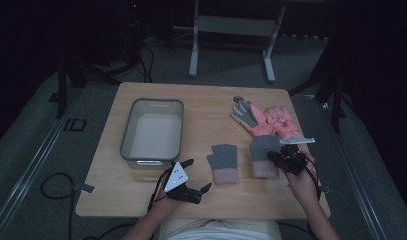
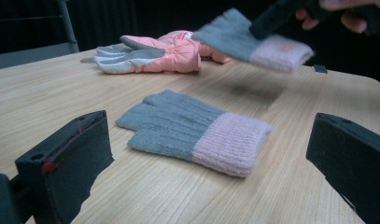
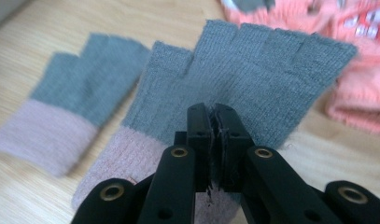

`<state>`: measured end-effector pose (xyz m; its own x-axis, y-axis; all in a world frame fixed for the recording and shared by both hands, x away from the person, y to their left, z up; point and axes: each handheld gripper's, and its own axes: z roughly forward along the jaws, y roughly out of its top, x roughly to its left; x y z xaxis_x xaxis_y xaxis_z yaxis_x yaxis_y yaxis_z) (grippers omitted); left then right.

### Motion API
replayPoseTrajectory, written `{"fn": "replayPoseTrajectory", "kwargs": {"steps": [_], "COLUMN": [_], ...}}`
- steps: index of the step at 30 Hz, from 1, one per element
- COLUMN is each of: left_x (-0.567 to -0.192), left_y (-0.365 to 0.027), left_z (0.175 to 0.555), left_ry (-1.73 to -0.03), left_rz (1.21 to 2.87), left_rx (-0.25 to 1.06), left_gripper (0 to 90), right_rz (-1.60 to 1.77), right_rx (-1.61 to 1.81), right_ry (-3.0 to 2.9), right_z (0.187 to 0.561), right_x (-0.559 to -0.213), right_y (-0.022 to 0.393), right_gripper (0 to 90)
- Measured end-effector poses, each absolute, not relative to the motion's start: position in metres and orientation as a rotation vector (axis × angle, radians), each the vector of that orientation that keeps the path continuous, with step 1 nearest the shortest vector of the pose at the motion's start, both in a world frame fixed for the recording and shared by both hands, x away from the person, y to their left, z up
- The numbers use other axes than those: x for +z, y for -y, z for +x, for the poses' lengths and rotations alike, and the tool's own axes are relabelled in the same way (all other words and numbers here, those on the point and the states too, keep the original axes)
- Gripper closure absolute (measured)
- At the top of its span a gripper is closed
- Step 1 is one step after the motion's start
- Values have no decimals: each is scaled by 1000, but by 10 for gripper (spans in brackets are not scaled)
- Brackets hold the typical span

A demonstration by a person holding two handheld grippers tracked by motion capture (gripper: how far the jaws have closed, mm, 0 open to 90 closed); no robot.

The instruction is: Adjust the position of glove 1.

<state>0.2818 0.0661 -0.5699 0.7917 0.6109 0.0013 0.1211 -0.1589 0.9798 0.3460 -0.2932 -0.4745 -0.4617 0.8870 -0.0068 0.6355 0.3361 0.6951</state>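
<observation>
High view: we note the right gripper point(image 1: 285, 159) clamped on a grey knit glove with a pink cuff point(image 1: 264, 156), which lies just ahead of it toward the table's far side, near the right edge of the wooden table point(image 1: 206, 107). The matching second knit glove point(image 1: 224, 163) lies flat on the wood between the two tools, to the held one's left. A pair of pink padded gloves point(image 1: 268, 120) sits beyond the right gripper, untouched. The grey bin point(image 1: 153, 129) stands beyond the left gripper point(image 1: 190, 177), and we see nothing in it, so by our reading the sorting is at its start: one glove gripped, none put away. The right forearm comes in from the bottom edge, wrist angled inward; the left hand rests low with its tool. Left gripper view: its jaws stand wide apart and hold nothing; the second knit glove point(image 2: 197, 130) lies flat straight ahead of them, apart from both pads. Farther off, the held glove point(image 2: 253, 42) hangs above the tabletop, off the wood, pinched by the other tool. Right gripper view: the two jaws meet tightly on the glove point(image 3: 253, 79) near where grey meets pink, fingers fanning away from us.
</observation>
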Motion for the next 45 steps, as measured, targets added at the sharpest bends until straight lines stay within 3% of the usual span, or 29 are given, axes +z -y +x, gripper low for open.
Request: {"fn": "replayPoseTrajectory", "kwargs": {"steps": [11, 18, 29, 45], "left_x": [-570, -570, -570, -570], "left_y": [-67, -68, -68, -67], "left_z": [282, 282, 281, 281], "left_ry": [-572, -570, -566, -572], "left_rz": [1699, 1694, 1694, 1695], "left_rx": [476, 475, 475, 485], "left_gripper": [0, 0, 0, 0], "right_rz": [1266, 1209, 1169, 1207], "right_rx": [979, 1023, 1049, 999], "right_ry": [-2220, -2257, -2339, -2428], "right_z": [348, 350, 348, 352], "right_x": [-438, -433, -453, -497], "right_y": [261, 231, 196, 183], "right_gripper": [858, 858, 857, 857]}}
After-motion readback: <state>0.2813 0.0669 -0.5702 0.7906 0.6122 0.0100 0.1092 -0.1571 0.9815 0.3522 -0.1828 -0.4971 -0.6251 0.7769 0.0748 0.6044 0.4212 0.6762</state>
